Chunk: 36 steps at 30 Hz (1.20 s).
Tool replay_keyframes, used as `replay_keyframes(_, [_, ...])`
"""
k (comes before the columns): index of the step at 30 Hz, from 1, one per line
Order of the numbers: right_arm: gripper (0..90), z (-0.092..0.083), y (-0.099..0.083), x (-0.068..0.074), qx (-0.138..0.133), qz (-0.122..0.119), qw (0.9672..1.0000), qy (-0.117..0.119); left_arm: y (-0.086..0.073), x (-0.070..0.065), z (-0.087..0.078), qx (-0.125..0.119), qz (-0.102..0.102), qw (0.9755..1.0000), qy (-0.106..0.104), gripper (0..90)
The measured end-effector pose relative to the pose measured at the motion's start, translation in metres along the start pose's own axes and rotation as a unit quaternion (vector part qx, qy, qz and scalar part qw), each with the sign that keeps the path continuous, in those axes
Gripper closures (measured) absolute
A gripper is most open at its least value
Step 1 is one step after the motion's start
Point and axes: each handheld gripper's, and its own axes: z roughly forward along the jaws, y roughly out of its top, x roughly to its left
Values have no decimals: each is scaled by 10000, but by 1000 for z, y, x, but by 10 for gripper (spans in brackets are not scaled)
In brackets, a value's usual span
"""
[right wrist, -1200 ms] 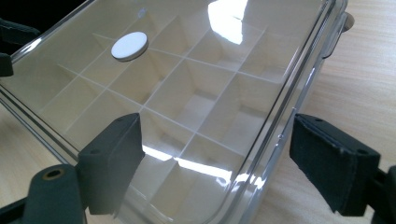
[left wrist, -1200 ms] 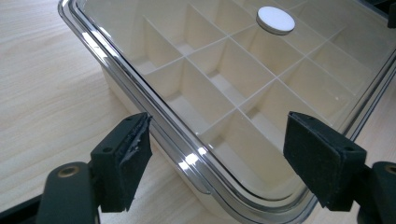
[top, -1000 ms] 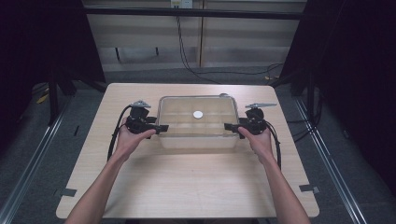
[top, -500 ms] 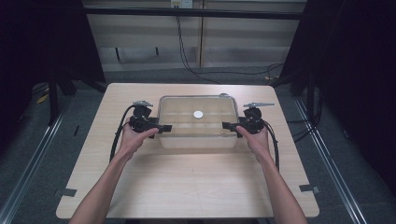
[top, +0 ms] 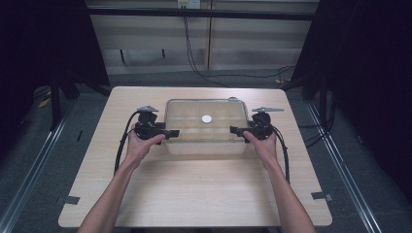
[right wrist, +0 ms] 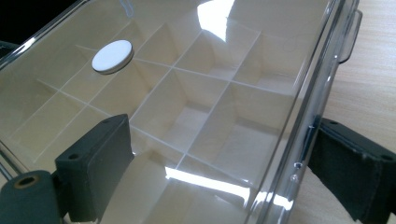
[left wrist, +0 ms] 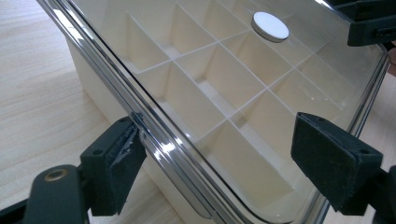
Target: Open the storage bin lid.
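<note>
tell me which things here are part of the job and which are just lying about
In the job:
- clear plastic lid with white round knob
- cream divided box
- left gripper, open
- right gripper, open

Lying about:
- black cables on the floor behind the table

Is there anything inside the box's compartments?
No, the compartments of the box look bare; the white disc sits on its clear lid.

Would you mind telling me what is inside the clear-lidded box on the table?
Through the clear lid, the box shows white dividers forming a grid of compartments; those visible look empty. A white round disc sits on the lid. Glare and both claws cover some cells.
</note>
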Motion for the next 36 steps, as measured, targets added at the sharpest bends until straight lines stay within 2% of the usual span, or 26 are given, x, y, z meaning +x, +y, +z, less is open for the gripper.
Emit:
replay_keyframes(7, [86,-1,0,1,22,17,10000,2,0,-3,-2,-20,100,9999,103,184])
replay_keyframes(12, [86,-2,-3,1,-57,41,10000,16,-2,1,-3,-161,-21,9999,55,240])
replay_keyframes(17, [91,-3,-3,1,-80,41,10000,22,-1,-1,-4,-209,16,9997,146,243])
replay_keyframes(22, [101,-3,-3,0,-99,96,9999,27,-1,-1,-6,-210,50,9997,111,243])
replay_keyframes(24, [134,-4,-2,0,-58,215,9997,-32,-1,-2,-6,-209,49,9997,102,243])
replay_keyframes(27, [134,-4,0,0,-4,206,9998,-30,-1,-3,-7,-194,29,9997,110,243])
replay_keyframes(30, [132,-4,1,1,23,234,9997,-30,-1,-5,-12,-198,119,9997,90,247])
replay_keyframes(34, [137,-4,0,0,-24,288,9996,-5,-1,-6,-16,-306,91,9995,80,283])
replay_keyframes(36, [137,-5,-1,1,-85,273,9996,-88,-2,-6,-16,-275,117,9995,112,287])
